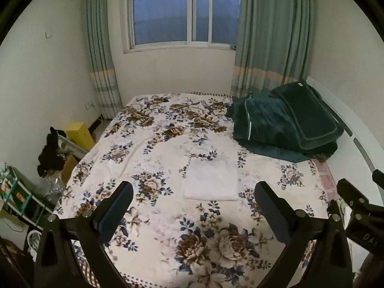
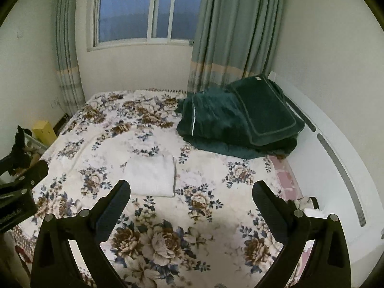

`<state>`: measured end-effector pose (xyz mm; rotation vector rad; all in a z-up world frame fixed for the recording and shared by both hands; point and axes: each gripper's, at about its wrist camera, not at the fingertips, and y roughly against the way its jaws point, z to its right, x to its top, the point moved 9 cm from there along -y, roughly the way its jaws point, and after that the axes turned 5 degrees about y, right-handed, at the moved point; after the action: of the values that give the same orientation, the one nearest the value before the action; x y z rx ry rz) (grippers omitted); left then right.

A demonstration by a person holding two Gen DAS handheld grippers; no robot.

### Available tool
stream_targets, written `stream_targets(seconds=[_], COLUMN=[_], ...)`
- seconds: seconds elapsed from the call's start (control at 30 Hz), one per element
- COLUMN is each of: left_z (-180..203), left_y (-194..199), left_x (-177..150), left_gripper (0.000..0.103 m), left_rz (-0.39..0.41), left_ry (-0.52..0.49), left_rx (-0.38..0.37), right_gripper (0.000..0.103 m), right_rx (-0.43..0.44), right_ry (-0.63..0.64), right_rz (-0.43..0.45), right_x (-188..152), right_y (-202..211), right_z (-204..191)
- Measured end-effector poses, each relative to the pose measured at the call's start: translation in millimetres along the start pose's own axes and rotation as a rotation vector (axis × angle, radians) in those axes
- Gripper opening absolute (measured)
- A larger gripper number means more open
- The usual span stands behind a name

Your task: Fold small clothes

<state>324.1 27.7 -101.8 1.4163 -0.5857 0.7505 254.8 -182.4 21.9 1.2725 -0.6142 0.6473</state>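
Observation:
A small white garment [image 1: 211, 180] lies folded into a neat rectangle on the floral bedspread [image 1: 168, 228]. It also shows in the right wrist view [image 2: 151, 176], left of centre. My left gripper [image 1: 194, 192] is open and empty, held above the bed just short of the garment. My right gripper [image 2: 191, 190] is open and empty, held above the bed with the garment ahead and to its left. The right gripper's body shows at the right edge of the left wrist view [image 1: 360, 206].
A dark green folded quilt with a pillow [image 1: 288, 124] sits at the bed's far right by the white headboard [image 2: 336, 158]. Boxes, a yellow carton [image 1: 80, 134] and clutter stand on the floor left of the bed. A window and curtains are behind.

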Motion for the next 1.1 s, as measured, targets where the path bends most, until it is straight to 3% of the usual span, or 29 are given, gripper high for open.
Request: stream_targets(seconds=[0.43,1.1], left_z=[1.9,1.2], left_y=[41.8,52.1], left_x=[1.3,3.6], left_gripper=[0.103,0.103], left_rz=[0.064,0.08], left_ry=[-0.006,-0.003], left_rx=[0.018,0.019], right_gripper=[0.103,0.103], right_rx=[0.039,0.059], right_ry=[0.0,0.009], right_rz=[0.035,0.036], right_x=[5.5,7.7], right_y=[42.5,48.5], right_z=[5.8,-0.6])
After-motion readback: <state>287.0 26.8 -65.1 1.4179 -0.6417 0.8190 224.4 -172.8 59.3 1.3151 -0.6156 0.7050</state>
